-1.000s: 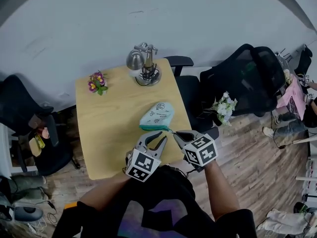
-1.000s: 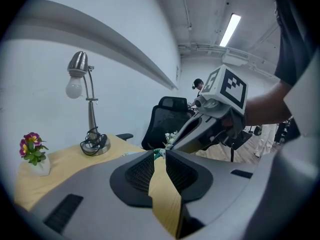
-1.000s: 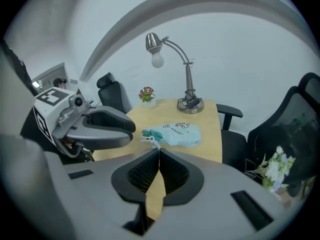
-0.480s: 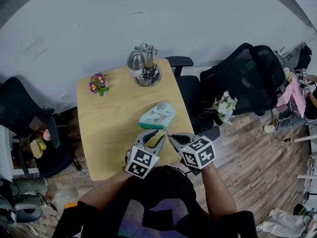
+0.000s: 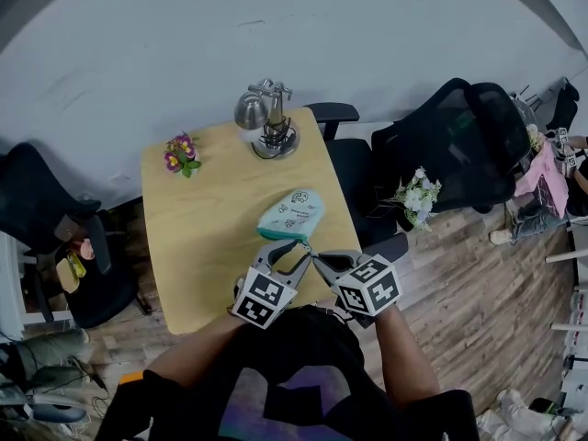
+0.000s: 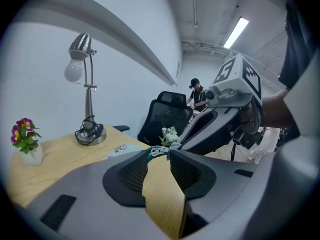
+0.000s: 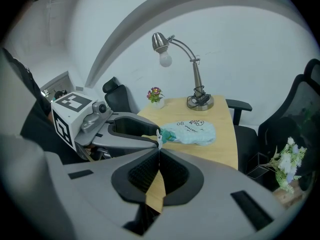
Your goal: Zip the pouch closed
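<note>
Head view shows a tan desk [image 5: 188,246] in the middle of the frame. A light blue-green pouch [image 5: 290,216] lies flat on it, toward the desk's lower right part. Just below the pouch, near the desk's bottom edge, are two hand-held grippers.

The left hand-held gripper [image 5: 289,251] is open, and its jaws have just been opening. Left gripper view shows only bare desk in the gap between its pads. The pouch's dark green end sits right at the tips, and the pads do not press on it.

The right hand-held gripper [image 5: 315,258] is closed. Its tips pinch the small silver zip pull [image 6: 159,150] at that same end of the pouch. Right gripper view shows the pouch reaching away from the tips toward the middle right of the frame.

A silver lamp [image 5: 269,122] stands at the desk's top edge. A small pot of flowers [image 5: 181,153] sits at its upper left corner.
</note>
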`<state>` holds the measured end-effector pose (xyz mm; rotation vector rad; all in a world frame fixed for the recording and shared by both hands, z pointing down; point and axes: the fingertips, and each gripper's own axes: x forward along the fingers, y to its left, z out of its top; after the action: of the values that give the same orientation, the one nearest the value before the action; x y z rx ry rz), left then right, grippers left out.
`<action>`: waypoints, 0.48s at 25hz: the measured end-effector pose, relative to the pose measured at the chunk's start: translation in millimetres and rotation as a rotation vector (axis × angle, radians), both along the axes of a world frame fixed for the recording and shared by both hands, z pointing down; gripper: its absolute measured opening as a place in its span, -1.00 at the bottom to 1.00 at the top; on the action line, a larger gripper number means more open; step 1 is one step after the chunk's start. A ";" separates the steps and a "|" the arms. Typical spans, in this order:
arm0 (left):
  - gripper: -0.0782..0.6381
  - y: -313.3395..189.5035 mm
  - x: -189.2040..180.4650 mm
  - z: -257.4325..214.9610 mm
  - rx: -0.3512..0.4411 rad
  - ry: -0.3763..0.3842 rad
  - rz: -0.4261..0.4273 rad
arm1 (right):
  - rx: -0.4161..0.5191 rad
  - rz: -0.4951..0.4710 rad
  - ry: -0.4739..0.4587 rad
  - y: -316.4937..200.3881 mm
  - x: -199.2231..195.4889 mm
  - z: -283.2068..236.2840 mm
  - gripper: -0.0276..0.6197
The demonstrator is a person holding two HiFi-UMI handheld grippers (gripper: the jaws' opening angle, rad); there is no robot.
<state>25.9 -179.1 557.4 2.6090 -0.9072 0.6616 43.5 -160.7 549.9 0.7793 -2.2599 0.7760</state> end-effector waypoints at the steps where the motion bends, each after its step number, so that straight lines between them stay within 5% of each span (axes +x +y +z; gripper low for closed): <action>1: -0.41 1.3 1.2 0.6 -0.001 -0.002 0.007 | -0.002 0.000 0.000 1.1 0.5 0.6 -0.85; 12: -0.51 7.7 12.5 -5.0 0.031 -0.004 0.042 | -0.010 0.014 0.019 6.2 11.6 6.0 -0.85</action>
<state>38.4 -171.4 552.3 2.6617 -0.8731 0.6692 55.1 -154.6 555.8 0.7952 -2.2343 0.7833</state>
